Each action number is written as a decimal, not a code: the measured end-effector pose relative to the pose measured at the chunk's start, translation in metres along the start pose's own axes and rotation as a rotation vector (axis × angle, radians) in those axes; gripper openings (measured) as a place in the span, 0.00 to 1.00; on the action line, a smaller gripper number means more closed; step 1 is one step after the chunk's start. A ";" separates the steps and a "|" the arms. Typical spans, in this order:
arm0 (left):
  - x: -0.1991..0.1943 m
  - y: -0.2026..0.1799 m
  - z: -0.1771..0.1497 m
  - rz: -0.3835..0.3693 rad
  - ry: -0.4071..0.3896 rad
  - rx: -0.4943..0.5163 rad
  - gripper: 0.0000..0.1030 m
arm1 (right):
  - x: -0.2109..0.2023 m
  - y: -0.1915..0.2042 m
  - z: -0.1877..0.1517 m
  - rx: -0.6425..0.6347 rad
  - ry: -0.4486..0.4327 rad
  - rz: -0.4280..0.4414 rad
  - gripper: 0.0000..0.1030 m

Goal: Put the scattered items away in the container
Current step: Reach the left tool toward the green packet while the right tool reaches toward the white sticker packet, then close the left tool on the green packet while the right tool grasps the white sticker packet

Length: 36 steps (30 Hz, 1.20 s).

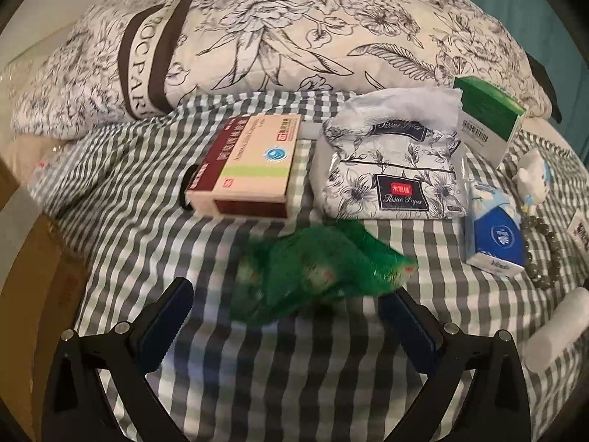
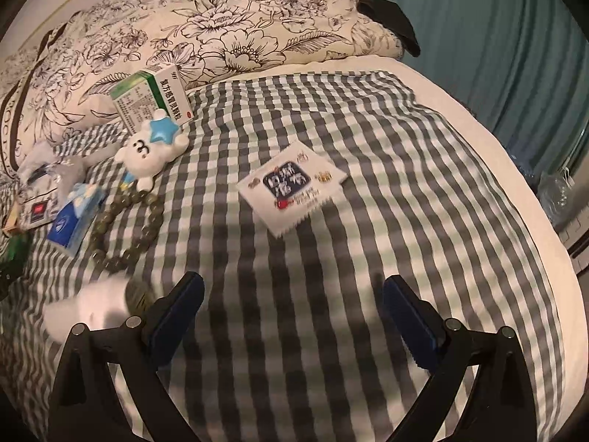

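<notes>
Scattered items lie on a gingham bedsheet (image 1: 257, 386). A crumpled green net bag (image 1: 316, 269) sits just ahead of my open left gripper (image 1: 291, 294), between its fingertips' line but not pinched. Behind it lie a red-and-beige medicine box (image 1: 246, 169), a floral tissue pack (image 1: 394, 169), a small blue tissue pack (image 1: 495, 232) and a green-and-white box (image 1: 489, 118). My right gripper (image 2: 294, 291) is open over bare sheet. Ahead of it lies a white sachet (image 2: 292, 188). To its left are a bead bracelet (image 2: 125, 221), a white bear toy (image 2: 151, 151) and a white roll (image 2: 92, 305).
A floral quilt (image 1: 279, 33) is bundled along the far side of the bed. A brown cardboard box (image 1: 33, 265) stands off the bed's left edge. Teal curtains (image 2: 497, 37) hang at the right. The bed's pale edge (image 2: 515, 169) curves round the right side.
</notes>
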State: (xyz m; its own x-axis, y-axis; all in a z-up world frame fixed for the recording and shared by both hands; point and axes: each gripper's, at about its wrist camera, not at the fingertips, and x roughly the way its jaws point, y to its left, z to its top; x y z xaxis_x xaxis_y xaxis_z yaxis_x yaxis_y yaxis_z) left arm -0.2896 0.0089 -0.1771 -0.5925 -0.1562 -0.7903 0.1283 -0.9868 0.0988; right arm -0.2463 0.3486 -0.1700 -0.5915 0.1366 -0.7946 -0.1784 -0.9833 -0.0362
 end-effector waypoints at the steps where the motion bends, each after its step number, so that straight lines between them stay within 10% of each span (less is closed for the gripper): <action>1: 0.004 -0.002 0.001 0.006 -0.001 0.005 1.00 | 0.004 0.001 0.004 -0.009 -0.005 -0.003 0.95; 13: 0.027 0.002 0.009 -0.042 -0.012 -0.063 0.96 | 0.047 0.009 0.043 -0.062 -0.071 -0.063 0.95; 22: 0.015 -0.008 0.009 -0.087 -0.043 -0.016 0.49 | 0.048 0.001 0.045 -0.021 -0.084 -0.036 0.56; 36: -0.012 0.015 -0.011 -0.116 -0.004 -0.043 0.42 | -0.002 -0.019 0.013 0.067 -0.094 0.118 0.26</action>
State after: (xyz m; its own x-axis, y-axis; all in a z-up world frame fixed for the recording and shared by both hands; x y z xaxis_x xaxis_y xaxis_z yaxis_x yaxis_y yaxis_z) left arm -0.2717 -0.0038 -0.1732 -0.6082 -0.0414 -0.7927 0.0924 -0.9955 -0.0189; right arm -0.2525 0.3688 -0.1600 -0.6819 0.0348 -0.7306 -0.1541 -0.9833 0.0970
